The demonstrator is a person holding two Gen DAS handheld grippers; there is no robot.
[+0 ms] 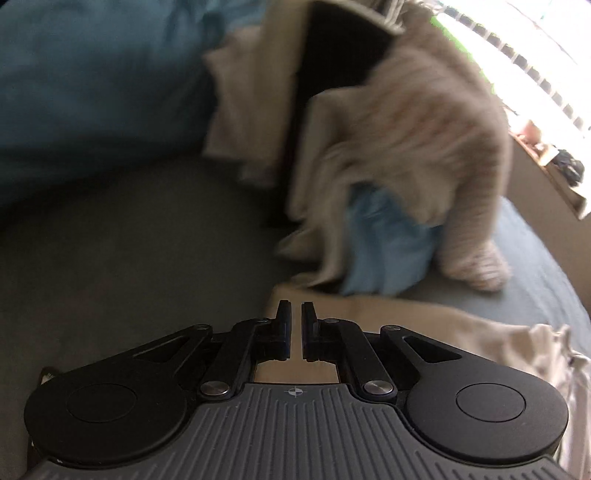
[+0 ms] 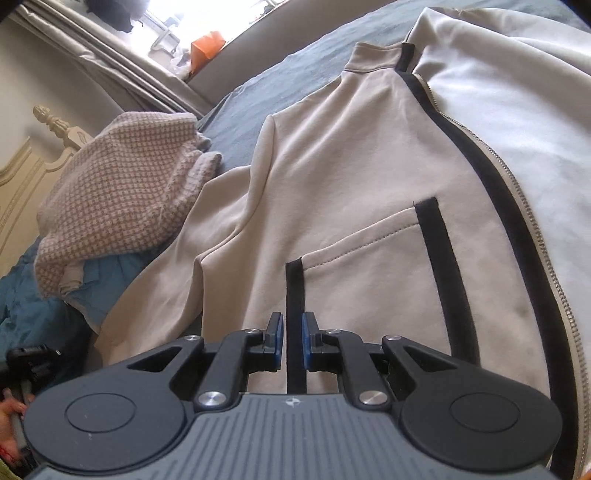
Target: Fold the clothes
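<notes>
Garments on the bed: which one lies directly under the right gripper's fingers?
The beige zip-up jacket with black trim, spread flat under the right gripper. The pink-checked knit and the blue garment sit piled off to the side.

Jacket (image 2: 351,177) spread on the bed (image 2: 266,85) ahead of the right gripper (image 2: 293,325); knitted garment (image 2: 122,184) heaped to its left

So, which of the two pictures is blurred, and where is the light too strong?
Left wrist view: the clothes pile is motion-blurred, the window overexposed. Right wrist view: sharp, the beige zip jacket clear, only the window blown out.
</notes>
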